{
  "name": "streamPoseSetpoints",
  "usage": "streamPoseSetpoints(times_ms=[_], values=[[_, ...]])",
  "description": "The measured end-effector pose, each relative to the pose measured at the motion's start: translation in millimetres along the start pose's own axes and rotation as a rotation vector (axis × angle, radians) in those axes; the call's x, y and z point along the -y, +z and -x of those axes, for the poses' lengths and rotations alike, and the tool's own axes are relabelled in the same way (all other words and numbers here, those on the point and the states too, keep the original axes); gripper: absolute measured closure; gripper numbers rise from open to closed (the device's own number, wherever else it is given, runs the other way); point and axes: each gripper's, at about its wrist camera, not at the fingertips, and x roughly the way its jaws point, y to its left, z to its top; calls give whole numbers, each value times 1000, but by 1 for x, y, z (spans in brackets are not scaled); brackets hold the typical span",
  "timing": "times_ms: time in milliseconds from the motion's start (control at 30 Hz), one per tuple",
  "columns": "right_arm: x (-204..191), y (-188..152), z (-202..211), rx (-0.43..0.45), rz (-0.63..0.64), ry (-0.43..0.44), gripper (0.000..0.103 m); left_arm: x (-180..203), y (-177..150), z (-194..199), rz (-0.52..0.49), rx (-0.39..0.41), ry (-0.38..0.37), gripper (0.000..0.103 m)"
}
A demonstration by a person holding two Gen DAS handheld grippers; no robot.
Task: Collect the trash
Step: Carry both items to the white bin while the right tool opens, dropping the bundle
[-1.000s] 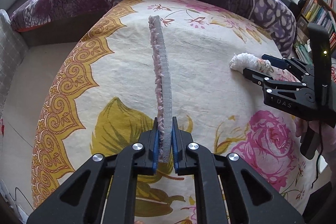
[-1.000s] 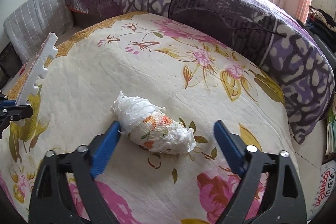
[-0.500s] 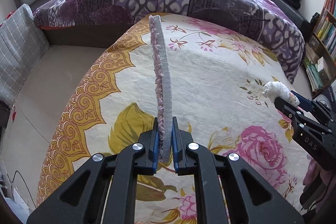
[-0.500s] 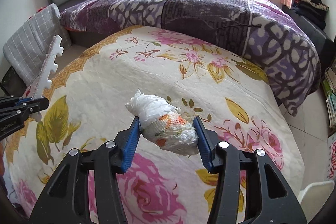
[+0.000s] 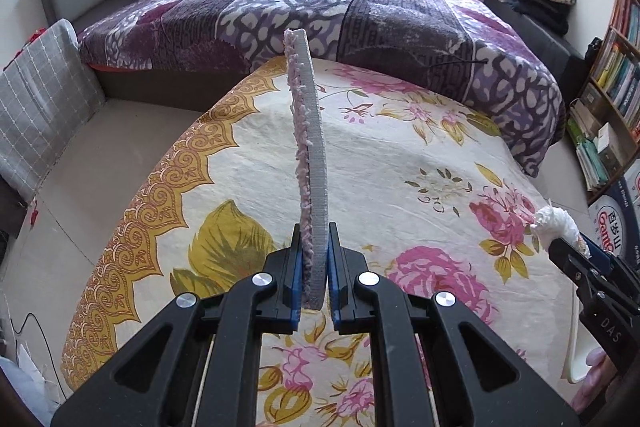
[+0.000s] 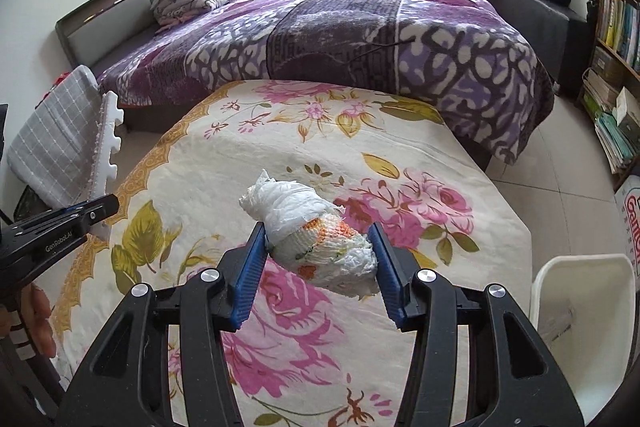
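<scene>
My left gripper [image 5: 313, 267] is shut on a thin grey foam mat piece [image 5: 310, 163] with a pink fuzzy face, held edge-on and upright above the floral cloth. In the right wrist view that same foam piece [image 6: 105, 151] shows its jigsaw edge at the far left, in the left gripper [image 6: 90, 213]. My right gripper [image 6: 320, 265] is shut on a crumpled white paper wad [image 6: 316, 237] with orange print, lifted off the cloth. The wad [image 5: 558, 223] and right gripper [image 5: 578, 255] show at the right edge of the left wrist view.
A floral cloth [image 6: 360, 155] covers the low round surface below both grippers. A white bin [image 6: 580, 299] stands at the lower right on the tiled floor. Behind lies a bed with a purple blanket [image 6: 360, 35]. Bookshelves [image 6: 616, 39] line the right wall; a grey cushion [image 5: 36, 115] leans at left.
The right gripper closed on the paper wad and lifted it off the cloth. Both grippers rose and pulled back; the white bin came into the right wrist view.
</scene>
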Motion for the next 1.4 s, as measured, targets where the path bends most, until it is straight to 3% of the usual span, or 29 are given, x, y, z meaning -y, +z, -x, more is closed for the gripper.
streamPoseSetpoints(times_ms=[500,1100,1400], values=[[64,-1,22,41,-119,-38,54,49,1,11,-37,42,29,92],[126,-6,56,51,-190,-134,54,136,-5,24,-153,66,-35,92],[169,-13,70,36,-284,-185,54,186,-9,33,-210,76,-91,92]])
